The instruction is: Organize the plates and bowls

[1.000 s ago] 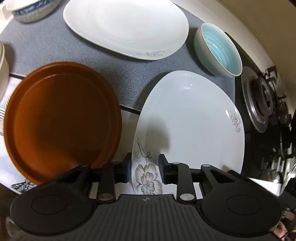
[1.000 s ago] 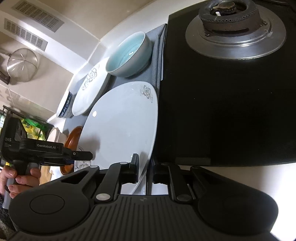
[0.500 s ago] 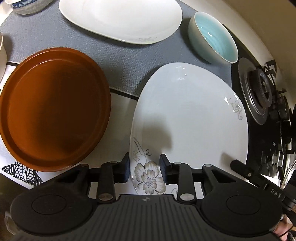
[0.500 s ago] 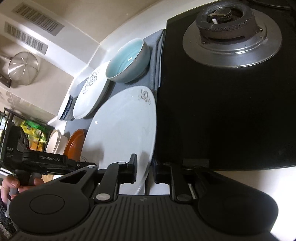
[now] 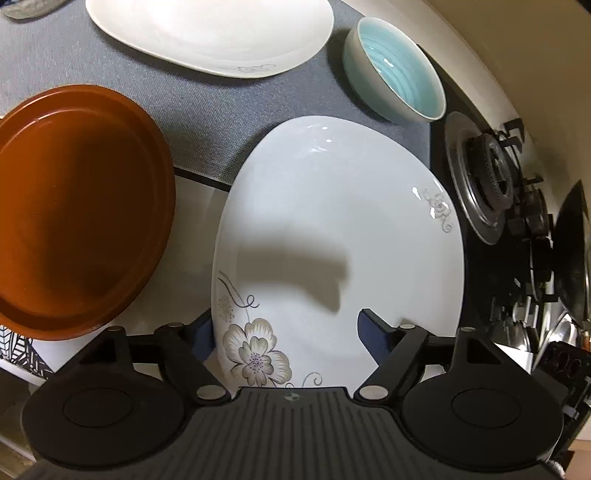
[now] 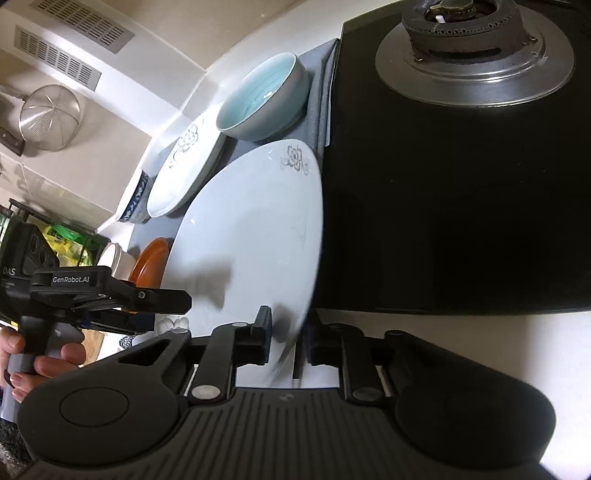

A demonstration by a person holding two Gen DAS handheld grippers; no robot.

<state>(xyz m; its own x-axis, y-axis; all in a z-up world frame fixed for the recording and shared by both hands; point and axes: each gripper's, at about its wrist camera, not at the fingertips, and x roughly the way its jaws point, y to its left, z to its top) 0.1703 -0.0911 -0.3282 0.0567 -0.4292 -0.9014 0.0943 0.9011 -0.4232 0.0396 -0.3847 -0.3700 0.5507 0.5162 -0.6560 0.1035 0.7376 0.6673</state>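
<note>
The big white rounded-square porcelain plate with a painted flower lies partly on the grey mat, beside the black glass stove. The right gripper pinches its near edge. The left gripper straddles its flowered rim, fingers spread wide.

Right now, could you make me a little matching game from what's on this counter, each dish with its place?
Things:
1. brown plate
2. blue bowl
3. flowered white plate
4. plain-looking white plate

Places:
a. between the right gripper's fingers
b. far end of the grey mat
c. next to the stove burner
d. left of the flowered plate

Pairs: 1-d, 2-c, 3-a, 4-b
</note>
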